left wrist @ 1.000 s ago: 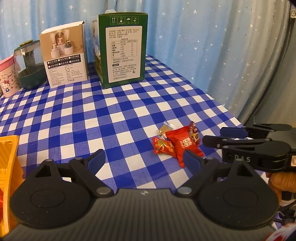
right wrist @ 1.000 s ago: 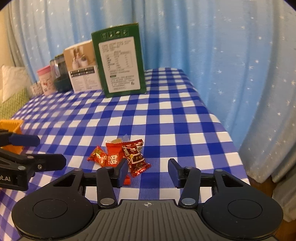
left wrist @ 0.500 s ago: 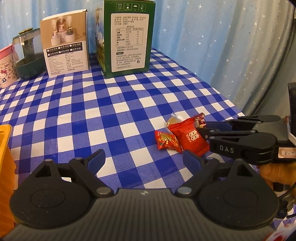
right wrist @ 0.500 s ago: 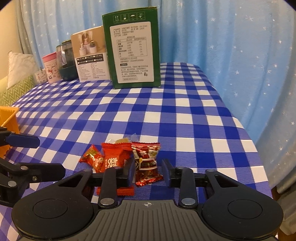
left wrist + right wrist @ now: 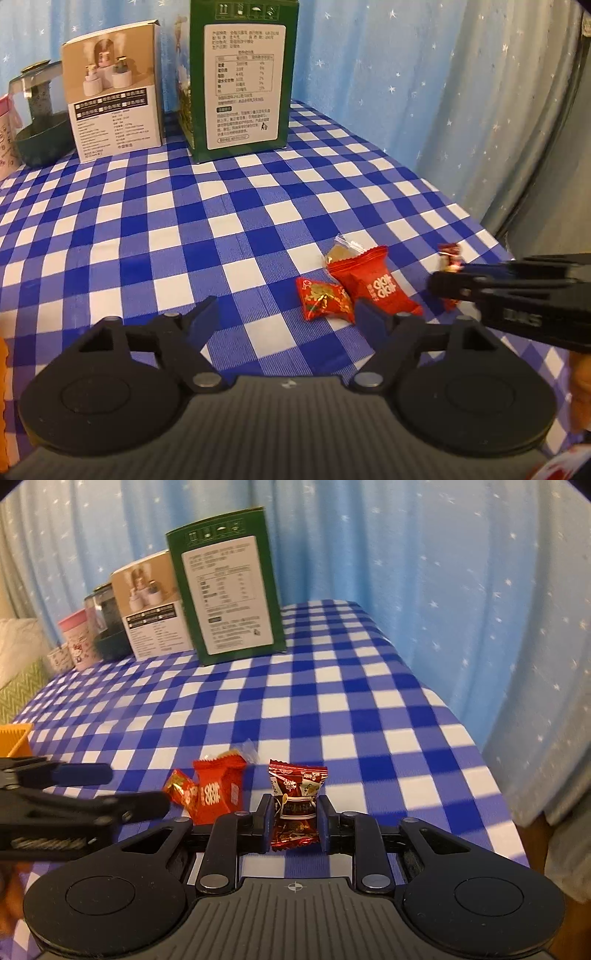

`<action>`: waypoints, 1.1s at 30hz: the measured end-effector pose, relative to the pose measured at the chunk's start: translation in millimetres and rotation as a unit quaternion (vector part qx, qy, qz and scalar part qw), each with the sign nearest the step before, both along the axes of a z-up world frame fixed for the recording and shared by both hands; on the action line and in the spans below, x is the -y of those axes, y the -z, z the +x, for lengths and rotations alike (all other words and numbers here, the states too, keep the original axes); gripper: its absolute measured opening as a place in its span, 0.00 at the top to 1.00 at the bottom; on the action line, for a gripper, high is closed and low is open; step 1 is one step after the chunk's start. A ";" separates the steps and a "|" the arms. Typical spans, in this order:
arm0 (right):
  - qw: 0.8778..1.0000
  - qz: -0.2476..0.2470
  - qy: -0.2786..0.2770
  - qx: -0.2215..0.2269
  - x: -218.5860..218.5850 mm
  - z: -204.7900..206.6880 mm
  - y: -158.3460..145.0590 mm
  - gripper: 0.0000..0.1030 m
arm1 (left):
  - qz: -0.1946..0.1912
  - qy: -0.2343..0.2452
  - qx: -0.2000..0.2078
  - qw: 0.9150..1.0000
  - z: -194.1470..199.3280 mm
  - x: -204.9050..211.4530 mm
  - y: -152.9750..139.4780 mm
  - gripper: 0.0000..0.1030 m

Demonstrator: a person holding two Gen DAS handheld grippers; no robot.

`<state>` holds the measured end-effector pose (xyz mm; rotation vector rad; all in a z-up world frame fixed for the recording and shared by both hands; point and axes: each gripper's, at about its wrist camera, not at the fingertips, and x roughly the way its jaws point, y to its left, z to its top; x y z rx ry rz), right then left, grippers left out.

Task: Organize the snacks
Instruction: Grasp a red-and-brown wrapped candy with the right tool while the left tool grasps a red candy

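Note:
My right gripper point(image 5: 295, 812) is shut on a dark red snack packet point(image 5: 297, 779), held upright between its pads, a little right of the pile. On the checked cloth lie a red packet with white lettering point(image 5: 218, 790), a small red-gold candy point(image 5: 181, 788) and a clear-wrapped tan candy point(image 5: 236, 755). My left gripper point(image 5: 284, 319) hovers low just before the pile, jaws closing with nothing pressed between them. The small red-gold candy point(image 5: 321, 301) lies just ahead of its right finger. The right gripper point(image 5: 443, 277) with the dark red packet point(image 5: 448, 254) shows at the right.
A tall green box point(image 5: 240, 81), a beige box point(image 5: 114, 96), a dark green pot with a glass lid point(image 5: 37, 122) and a pink cup point(image 5: 75, 638) stand along the back. An orange basket point(image 5: 14, 736) is at the left. The table edge point(image 5: 491, 236) drops off close on the right.
The right gripper closed on the dark red packet and drew it rightward off the pile. The left gripper came down closer to the pile and its jaws narrowed.

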<state>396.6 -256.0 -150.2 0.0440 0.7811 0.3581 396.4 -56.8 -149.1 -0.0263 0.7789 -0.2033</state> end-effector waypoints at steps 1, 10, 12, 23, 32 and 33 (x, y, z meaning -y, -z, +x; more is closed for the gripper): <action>1.000 0.003 0.003 -0.001 1.5 -2.6 -1.4 0.76 | 0.001 0.004 0.002 1.000 1.9 1.7 2.0 0.26; 1.000 0.001 0.023 -0.006 11.2 -1.9 5.1 0.76 | 0.000 0.018 0.017 1.000 9.5 13.4 15.8 0.44; 1.000 0.000 0.024 -0.007 12.3 -1.4 6.7 0.76 | 0.002 0.022 0.021 1.000 9.0 16.7 17.7 0.51; 1.000 -0.001 0.026 -0.007 11.6 -1.1 6.7 0.76 | 0.002 0.022 0.021 1.000 2.8 16.5 13.6 0.78; 1.000 -0.005 0.017 0.003 3.0 -11.4 -3.5 0.76 | -0.004 -0.008 0.014 1.000 -30.6 -3.6 0.6 0.82; 1.000 -0.005 0.016 0.003 2.0 -14.4 -4.9 0.76 | -0.006 -0.010 0.013 1.000 -35.9 -5.4 -0.5 0.82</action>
